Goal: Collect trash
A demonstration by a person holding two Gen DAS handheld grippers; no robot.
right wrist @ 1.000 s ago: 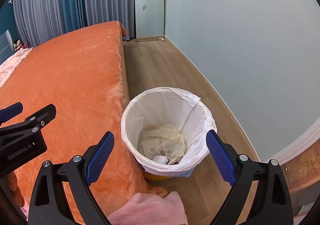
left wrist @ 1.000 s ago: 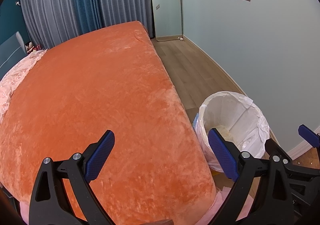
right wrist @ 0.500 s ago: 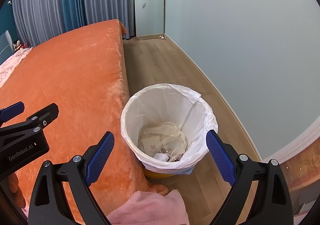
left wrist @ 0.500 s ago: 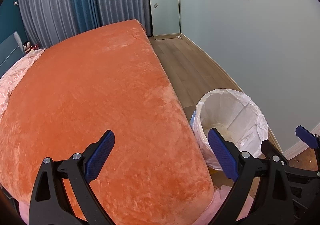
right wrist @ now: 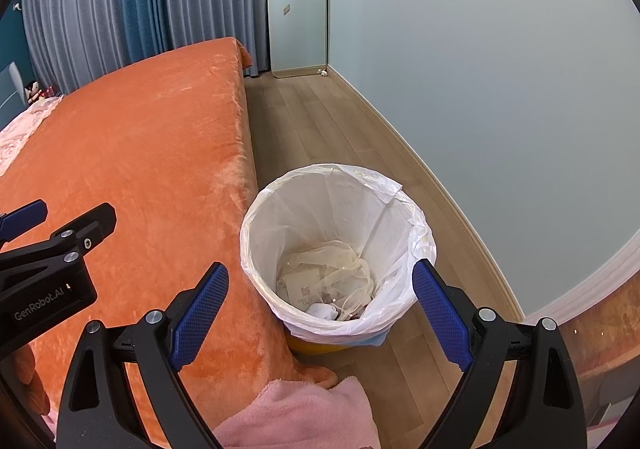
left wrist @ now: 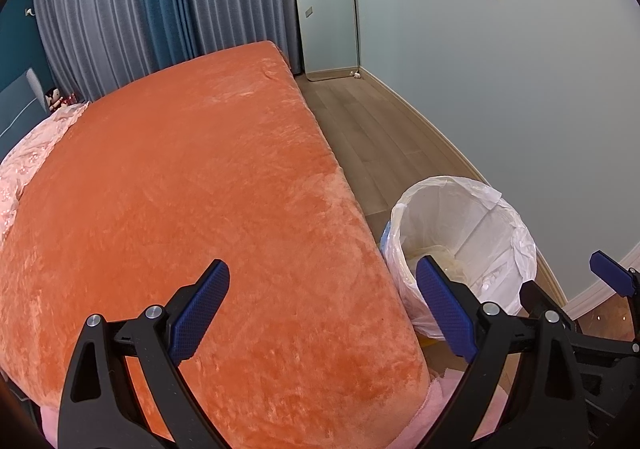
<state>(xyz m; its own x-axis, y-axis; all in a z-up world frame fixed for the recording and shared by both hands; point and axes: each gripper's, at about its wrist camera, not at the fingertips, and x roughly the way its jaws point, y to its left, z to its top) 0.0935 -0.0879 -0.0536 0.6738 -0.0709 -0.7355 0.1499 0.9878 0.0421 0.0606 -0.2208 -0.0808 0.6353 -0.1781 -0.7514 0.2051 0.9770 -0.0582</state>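
Observation:
A waste bin lined with a white plastic bag stands on the wooden floor beside the bed; it shows too in the left wrist view as the bin. Crumpled wrappers and paper trash lie at its bottom. My right gripper hangs open above the bin's near rim, nothing between its blue pads. My left gripper is open over the corner of the orange bedspread, empty. The left tool shows at the left of the right wrist view.
A pink fleece lies under the orange cover at the bed's near corner. A pale blue wall runs close along the right. A tall mirror leans at the far end of the floor strip, and grey-blue curtains hang behind the bed.
Both views have drifted slightly: the bin sits a little higher and further left in each frame. Both grippers stay open and empty.

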